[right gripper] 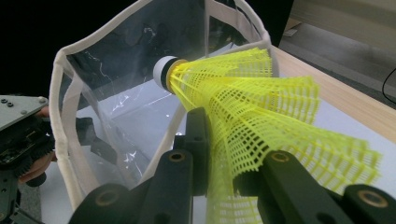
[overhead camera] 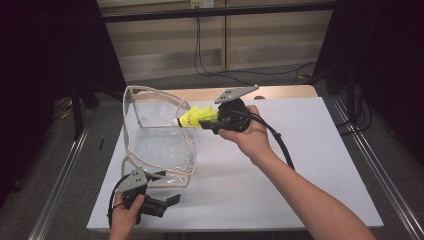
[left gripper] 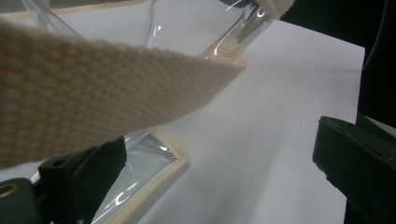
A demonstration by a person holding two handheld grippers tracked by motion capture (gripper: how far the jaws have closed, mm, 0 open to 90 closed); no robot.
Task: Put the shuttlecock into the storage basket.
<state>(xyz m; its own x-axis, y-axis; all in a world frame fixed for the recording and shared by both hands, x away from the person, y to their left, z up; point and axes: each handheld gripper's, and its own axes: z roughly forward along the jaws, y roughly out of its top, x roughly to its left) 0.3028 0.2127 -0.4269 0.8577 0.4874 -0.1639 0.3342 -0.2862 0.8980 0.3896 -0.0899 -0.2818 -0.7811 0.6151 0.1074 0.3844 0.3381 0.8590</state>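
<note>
**Shuttlecock at the bag's mouth, not yet inside**

My right gripper [overhead camera: 216, 121] is clamped on the skirt of a yellow plastic-mesh shuttlecock [overhead camera: 194, 117], its white cork nose pointing into the opening of the clear vinyl bag [overhead camera: 160, 145]. I judge the drop still undone: the nose sits just at the cream webbing rim. My left gripper [overhead camera: 167, 201] waits low by the bag's near corner, jaws apart, the woven strap [left gripper: 107, 88] lying across them unpinched. The bag stands slack and glossy on the white tabletop [overhead camera: 300, 165].
</note>
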